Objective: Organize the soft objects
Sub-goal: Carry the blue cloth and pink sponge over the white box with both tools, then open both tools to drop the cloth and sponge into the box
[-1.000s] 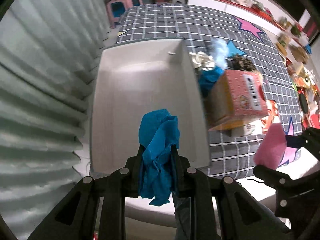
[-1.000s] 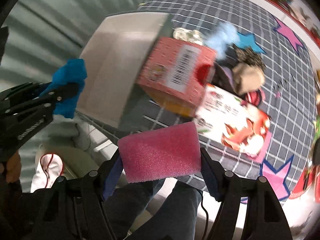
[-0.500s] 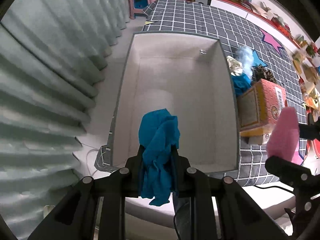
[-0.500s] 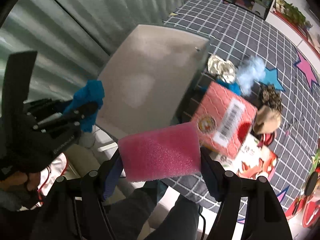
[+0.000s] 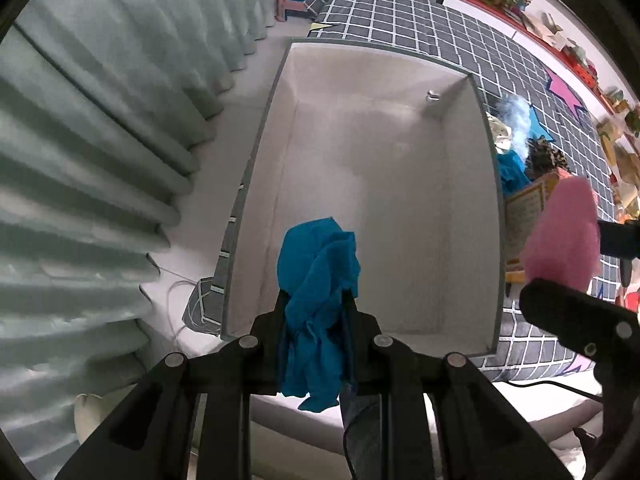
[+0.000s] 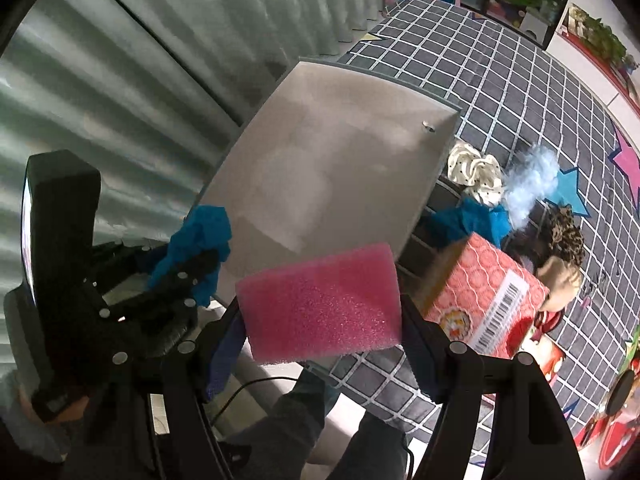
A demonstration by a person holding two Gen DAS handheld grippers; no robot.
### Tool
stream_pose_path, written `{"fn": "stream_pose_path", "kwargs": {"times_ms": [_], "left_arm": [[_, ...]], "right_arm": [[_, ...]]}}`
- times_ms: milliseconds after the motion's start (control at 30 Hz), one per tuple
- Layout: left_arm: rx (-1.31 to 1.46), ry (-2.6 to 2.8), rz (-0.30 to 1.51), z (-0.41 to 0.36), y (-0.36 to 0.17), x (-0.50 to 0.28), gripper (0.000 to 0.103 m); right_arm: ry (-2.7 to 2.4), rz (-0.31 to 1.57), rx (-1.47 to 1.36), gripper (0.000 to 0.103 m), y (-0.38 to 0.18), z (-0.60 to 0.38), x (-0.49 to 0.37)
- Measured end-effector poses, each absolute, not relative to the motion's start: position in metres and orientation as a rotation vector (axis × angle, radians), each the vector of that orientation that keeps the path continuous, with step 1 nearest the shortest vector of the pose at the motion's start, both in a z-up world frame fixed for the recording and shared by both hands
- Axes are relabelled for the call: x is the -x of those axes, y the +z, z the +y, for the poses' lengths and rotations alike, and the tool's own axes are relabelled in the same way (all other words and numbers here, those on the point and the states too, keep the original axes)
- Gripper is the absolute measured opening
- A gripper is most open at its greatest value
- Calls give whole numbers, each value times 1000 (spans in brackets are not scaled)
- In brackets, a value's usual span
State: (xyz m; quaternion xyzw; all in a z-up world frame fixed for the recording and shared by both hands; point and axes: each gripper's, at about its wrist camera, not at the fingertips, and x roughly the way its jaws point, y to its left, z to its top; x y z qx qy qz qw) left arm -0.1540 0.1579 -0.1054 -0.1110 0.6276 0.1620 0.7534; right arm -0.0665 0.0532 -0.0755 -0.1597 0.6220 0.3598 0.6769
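My left gripper (image 5: 316, 300) is shut on a crumpled blue cloth (image 5: 318, 280) and holds it above the near end of an empty white storage box (image 5: 372, 184). My right gripper (image 6: 320, 304) is shut on a pink sponge (image 6: 320, 300), held above the box's near right corner; the sponge also shows in the left wrist view (image 5: 564, 232). The box (image 6: 332, 160) and the blue cloth in the left gripper (image 6: 196, 248) show in the right wrist view too.
Beside the box on the grey checked mat (image 6: 500, 68) lie a red carton (image 6: 484, 304), another blue cloth (image 6: 476, 220), a light blue fluffy piece (image 6: 528, 184), a dotted white cloth (image 6: 474, 172) and a leopard-print item (image 6: 566, 236). Grey curtains (image 5: 100, 140) hang on the left.
Both grippers moved left and up over the box with their loads still held. The box now fills the middle of the left wrist view; the sponge came nearer its right wall.
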Motion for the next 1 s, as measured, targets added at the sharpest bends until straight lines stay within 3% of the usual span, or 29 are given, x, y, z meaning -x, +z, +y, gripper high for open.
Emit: {"fn": "stream_pose_path", "kwargs": {"times_ms": [567, 633, 733, 800, 867, 1000], "left_arm": [[244, 364, 1379, 154, -121, 143, 27], [250, 360, 1375, 154, -122, 142, 32], [271, 362, 1366, 155, -123, 142, 53], [293, 363, 1354, 156, -122, 143, 74], [311, 359, 1339, 157, -121, 145, 80], [353, 324, 1356, 157, -123, 144, 86]], "right_arm": [[808, 1434, 372, 73, -96, 68, 59], [813, 1436, 364, 73, -96, 67, 59], [836, 1425, 354, 75, -95, 68, 59], [850, 1419, 340, 94, -93, 67, 59], [867, 1414, 318, 100, -91, 66, 58], [854, 1389, 313, 101, -87, 63, 55]]}}
